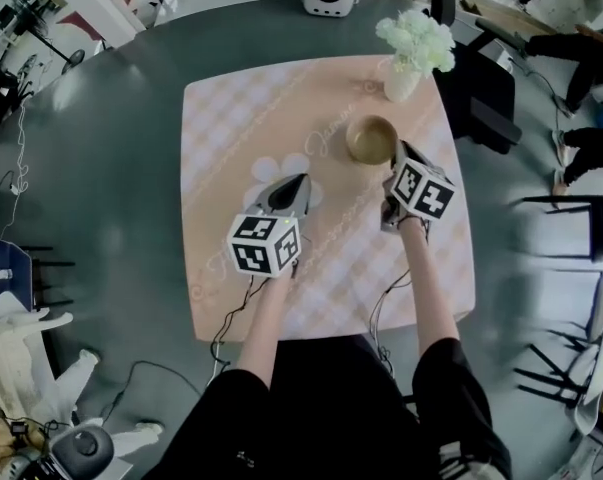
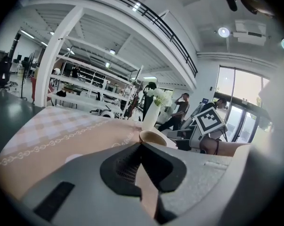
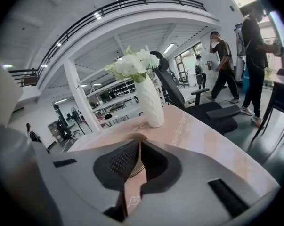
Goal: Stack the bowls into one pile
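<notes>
Toward the far right corner of the table (image 1: 196,298), just short of the vase (image 1: 401,84) of white flowers, sits the bowl pile (image 1: 371,138). It is mouth up and round, so no long axis matters. The right claw (image 1: 397,154) lies just beside its right rim, nose aimed at it, jaws pressed together with nothing pinched (only a sliver of rim shows past the tips). The left claw (image 1: 300,182) is farther off, toward the table's middle, likewise closed and empty, with the pile ahead and to its right. Only one pile shows, so the stacking looks finished. A pink checked cloth (image 1: 271,108) covers the table; around it are grey floor (image 1: 121,168), chairs (image 1: 571,218), shelving (image 2: 85,86) and people (image 3: 224,65) standing.
</notes>
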`<state>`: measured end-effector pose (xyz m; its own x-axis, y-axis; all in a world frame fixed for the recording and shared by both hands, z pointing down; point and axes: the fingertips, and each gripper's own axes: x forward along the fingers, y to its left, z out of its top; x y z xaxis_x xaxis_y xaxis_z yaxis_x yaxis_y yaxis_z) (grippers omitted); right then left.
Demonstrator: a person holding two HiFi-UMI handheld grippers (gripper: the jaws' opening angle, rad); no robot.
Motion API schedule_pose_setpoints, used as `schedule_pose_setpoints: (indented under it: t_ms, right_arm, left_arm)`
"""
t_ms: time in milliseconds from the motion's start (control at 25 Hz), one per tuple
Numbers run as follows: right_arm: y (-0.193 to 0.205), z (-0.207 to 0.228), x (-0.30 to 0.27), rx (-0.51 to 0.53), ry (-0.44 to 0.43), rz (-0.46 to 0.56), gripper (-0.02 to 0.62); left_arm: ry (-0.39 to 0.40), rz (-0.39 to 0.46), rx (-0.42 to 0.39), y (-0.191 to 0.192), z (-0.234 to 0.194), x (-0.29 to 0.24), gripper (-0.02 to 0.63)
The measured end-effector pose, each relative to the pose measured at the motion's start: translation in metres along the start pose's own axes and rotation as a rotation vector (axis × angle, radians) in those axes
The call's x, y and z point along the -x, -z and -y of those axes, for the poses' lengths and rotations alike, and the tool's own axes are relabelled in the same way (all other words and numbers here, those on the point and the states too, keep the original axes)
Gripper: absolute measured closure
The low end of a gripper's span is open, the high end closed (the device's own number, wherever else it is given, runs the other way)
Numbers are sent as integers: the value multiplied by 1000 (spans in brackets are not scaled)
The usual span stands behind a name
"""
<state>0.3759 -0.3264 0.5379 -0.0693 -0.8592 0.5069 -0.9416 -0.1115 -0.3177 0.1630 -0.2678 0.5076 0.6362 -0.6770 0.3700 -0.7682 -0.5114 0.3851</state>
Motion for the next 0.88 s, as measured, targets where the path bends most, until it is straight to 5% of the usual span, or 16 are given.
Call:
schedule_pose_setpoints:
  t_ms: [480, 880]
  right_arm:
    - [-6, -81, 69, 3, -291, 119, 601]
    - [-12, -124, 136, 62, -405, 249, 601]
  left_arm:
    - [-30, 116, -97, -32, 8, 64, 609]
    - [-58, 222, -143, -56, -7, 138, 609]
